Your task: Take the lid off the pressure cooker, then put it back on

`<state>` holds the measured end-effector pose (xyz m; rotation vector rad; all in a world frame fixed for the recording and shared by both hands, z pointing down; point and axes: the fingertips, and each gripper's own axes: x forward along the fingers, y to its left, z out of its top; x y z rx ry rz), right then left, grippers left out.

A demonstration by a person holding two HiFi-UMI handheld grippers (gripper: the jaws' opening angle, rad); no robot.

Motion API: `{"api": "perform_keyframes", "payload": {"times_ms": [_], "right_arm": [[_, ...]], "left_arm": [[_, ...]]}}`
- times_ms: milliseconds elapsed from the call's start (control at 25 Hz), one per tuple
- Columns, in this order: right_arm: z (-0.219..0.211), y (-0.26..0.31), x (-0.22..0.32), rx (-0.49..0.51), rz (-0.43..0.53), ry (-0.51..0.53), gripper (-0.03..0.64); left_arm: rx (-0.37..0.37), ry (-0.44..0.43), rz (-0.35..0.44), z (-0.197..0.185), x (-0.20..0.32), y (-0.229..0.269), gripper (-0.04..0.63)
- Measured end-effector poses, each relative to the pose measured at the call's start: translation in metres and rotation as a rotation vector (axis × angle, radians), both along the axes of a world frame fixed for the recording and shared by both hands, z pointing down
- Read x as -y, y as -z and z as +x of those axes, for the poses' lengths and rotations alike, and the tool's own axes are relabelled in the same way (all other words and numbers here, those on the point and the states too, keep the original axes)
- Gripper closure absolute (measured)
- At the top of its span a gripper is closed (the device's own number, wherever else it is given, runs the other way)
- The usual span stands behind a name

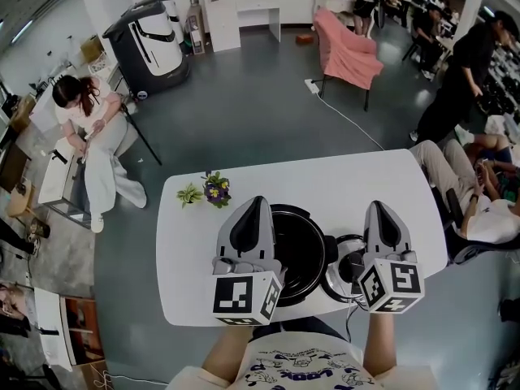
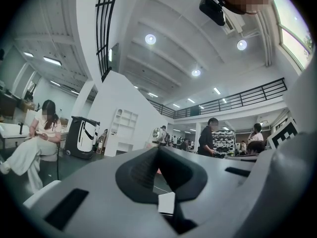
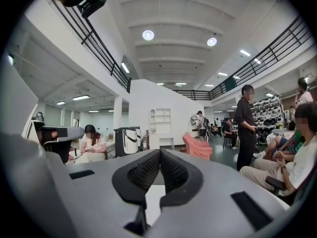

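Item, nearest: left gripper (image 1: 258,207) and right gripper (image 1: 379,208), one in each of the person's hands, held side by side over the near edge of the table (image 1: 349,181) and pointing level; judged a waiting posture, since neither reaches down to anything.

Left gripper (image 2: 158,151): jaws pressed together, nothing between the pads; the room is visible beyond them.

Right gripper (image 3: 159,155): jaws likewise closed on nothing; from the head view it sits over the right part of the lid (image 1: 341,273), contact not determinable; judged the tool meant for the lid, and its jaws would first need to part.

Pressure cooker (image 1: 302,246): black, round, open-topped, standing between the two grippers; interior dark, contents not determinable, apparently empty.

Lid: off the cooker, lying flat on the table just beside it to the right, partly hidden under the right gripper; judged removal done, replacement not yet done.

Farther on the table: small pot of purple and yellow flowers (image 1: 216,190), with a green sprig (image 1: 189,193) beside it, well clear of the work.

Beyond the table: seated person (image 1: 89,128) at left; pink chair (image 1: 348,53); black-and-white machine (image 1: 150,43).
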<state>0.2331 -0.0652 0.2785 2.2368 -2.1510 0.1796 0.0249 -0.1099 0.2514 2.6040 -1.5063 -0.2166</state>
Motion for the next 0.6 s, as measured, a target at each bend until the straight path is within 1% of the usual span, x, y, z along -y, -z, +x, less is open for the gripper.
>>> {"api": "perform_keyframes", "payload": {"times_ms": [240,600], "right_arm": [[0.013,-0.028,-0.003,0.009,-0.077,-0.016,0.601],[0.035,-0.084,-0.02,0.034,-0.223,-0.019,0.548]], "left_arm": [[0.017,-0.005,-0.028,0.005,0.002,-0.013,0.581],[0.037,-0.007,-0.072,0.016,0.003,-0.03,0.581]]}}
